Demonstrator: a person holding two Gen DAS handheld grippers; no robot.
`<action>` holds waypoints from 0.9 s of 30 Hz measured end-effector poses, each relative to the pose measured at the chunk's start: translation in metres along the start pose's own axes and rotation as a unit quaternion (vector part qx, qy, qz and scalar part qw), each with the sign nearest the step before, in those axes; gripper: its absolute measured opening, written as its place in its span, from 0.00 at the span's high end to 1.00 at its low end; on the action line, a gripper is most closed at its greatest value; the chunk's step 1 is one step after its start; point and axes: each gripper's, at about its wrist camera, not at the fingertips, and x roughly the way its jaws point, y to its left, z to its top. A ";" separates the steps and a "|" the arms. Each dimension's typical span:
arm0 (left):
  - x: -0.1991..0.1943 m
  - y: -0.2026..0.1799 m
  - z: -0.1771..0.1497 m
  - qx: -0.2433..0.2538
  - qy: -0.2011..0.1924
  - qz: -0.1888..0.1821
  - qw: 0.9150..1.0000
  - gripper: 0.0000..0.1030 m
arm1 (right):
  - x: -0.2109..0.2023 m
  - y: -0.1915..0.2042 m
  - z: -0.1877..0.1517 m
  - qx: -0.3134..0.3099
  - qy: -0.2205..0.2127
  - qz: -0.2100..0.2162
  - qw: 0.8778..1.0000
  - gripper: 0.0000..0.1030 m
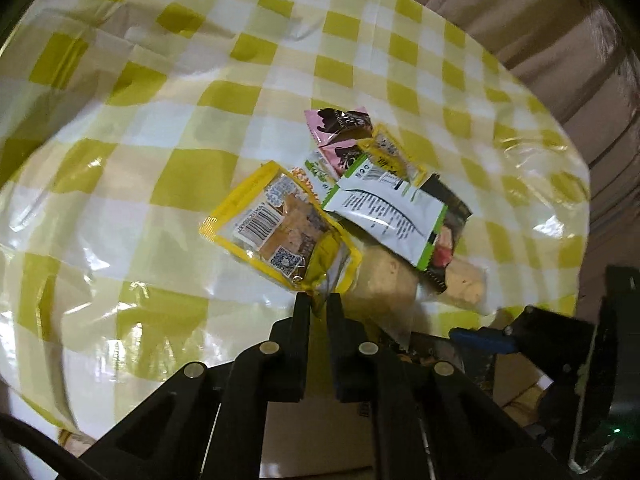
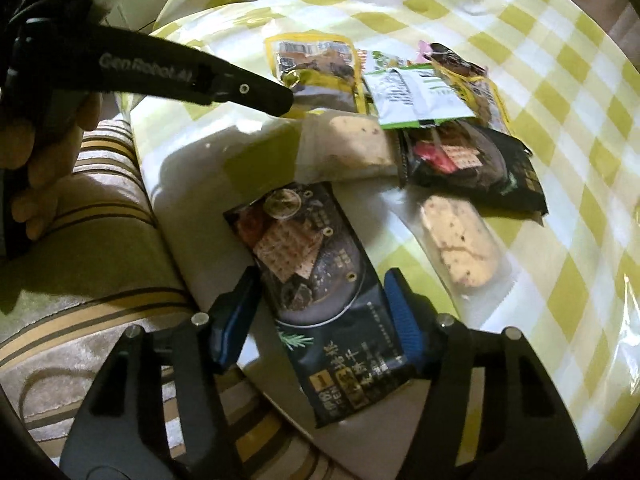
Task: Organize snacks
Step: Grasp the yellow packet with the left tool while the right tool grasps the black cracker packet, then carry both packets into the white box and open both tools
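Note:
A pile of snack packets lies on the yellow checked tablecloth. My left gripper is shut on the near corner of a yellow-edged clear packet, also seen in the right wrist view. Behind it lie a white-and-green packet, a pink packet and a pale biscuit in clear wrap. My right gripper is open, its blue pads on either side of a dark cracker packet at the table's near edge. A second dark packet and another biscuit lie beyond.
The table edge runs close on the left in the right wrist view, with a striped cushion or rug below it. The left tool's arm and the hand holding it reach in from the upper left. Brown boxes stand past the far edge.

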 end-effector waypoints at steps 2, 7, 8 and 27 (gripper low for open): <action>0.005 0.002 0.005 -0.012 0.000 -0.024 1.000 0.91 | -0.005 -0.001 -0.004 0.011 -0.001 0.000 1.000 0.38; 0.017 0.008 0.016 -0.054 -0.005 -0.072 0.996 0.83 | -0.020 -0.004 -0.018 0.030 -0.009 0.002 1.000 0.40; 0.020 0.009 0.019 -0.059 -0.005 -0.083 0.995 0.81 | -0.024 -0.004 -0.020 0.035 -0.011 0.001 0.999 0.40; 0.048 -0.003 0.041 -0.036 -0.019 0.002 0.999 0.31 | -0.060 -0.029 -0.050 0.140 -0.048 -0.053 0.988 0.40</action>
